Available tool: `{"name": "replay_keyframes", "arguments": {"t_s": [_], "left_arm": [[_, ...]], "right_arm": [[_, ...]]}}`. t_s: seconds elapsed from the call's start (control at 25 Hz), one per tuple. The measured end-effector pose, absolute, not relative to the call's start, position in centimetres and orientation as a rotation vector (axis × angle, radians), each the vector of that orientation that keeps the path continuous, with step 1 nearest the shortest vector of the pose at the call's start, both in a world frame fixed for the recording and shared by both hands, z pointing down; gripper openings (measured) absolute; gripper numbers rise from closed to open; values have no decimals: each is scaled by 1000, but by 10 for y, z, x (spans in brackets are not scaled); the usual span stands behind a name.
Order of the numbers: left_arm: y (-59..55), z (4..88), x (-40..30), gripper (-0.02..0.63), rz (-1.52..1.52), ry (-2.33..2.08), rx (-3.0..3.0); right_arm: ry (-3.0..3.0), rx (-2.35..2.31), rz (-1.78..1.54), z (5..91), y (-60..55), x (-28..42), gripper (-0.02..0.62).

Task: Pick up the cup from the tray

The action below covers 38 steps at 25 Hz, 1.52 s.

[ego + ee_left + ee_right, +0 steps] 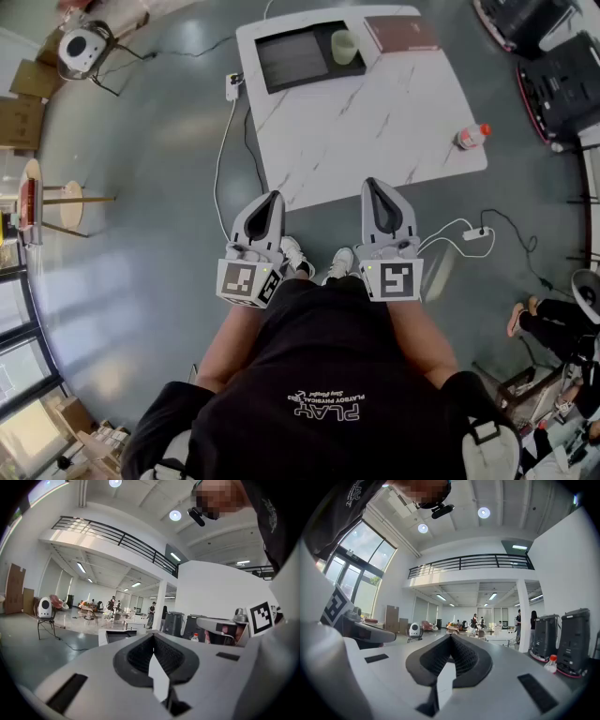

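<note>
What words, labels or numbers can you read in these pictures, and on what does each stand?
"PLAY": large print, upside down in the head view, on the person's black T-shirt.
"PLAYBOY PHYSICAL": smaller line next to it; the remaining small print is too small to read.
Label on the bottle: too small to read.

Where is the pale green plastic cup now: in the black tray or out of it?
In it. The pale green cup stands upright inside the black tray, at one end.
</note>
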<state>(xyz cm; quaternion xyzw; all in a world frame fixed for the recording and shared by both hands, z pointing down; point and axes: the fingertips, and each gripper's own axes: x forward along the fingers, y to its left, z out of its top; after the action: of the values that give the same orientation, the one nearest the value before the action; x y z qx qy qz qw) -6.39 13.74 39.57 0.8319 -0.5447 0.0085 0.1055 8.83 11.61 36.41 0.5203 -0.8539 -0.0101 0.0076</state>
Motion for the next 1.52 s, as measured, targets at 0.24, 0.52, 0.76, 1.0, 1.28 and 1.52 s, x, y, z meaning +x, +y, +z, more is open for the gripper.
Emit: {"name": "replay_keyframes", "arguments": {"t_s": [0.24,0.52,0.76,1.0,1.28,1.52], "left_arm": [[114,397,-75,8,34,-1665,2428],[115,402,-77,8,36,-1654,2421],[109,403,-90,8,71,-1698,2401],[104,405,-109,8,79,-1739,2407],[96,407,-143,8,93,-1722,2423],[87,410,-161,8,78,-1652,2457]], "right_arm": [[-2672,1588,-75,367,104,79,5],[-2671,1677,-109,363,104,79,5],[-2648,1667,-102,365,100,73,5],[-2643,1644,-92,369,94,57,5],[-2607,1646,-123,371,87,34,5],[-2568,1674,-126,372,75,13,5]]}}
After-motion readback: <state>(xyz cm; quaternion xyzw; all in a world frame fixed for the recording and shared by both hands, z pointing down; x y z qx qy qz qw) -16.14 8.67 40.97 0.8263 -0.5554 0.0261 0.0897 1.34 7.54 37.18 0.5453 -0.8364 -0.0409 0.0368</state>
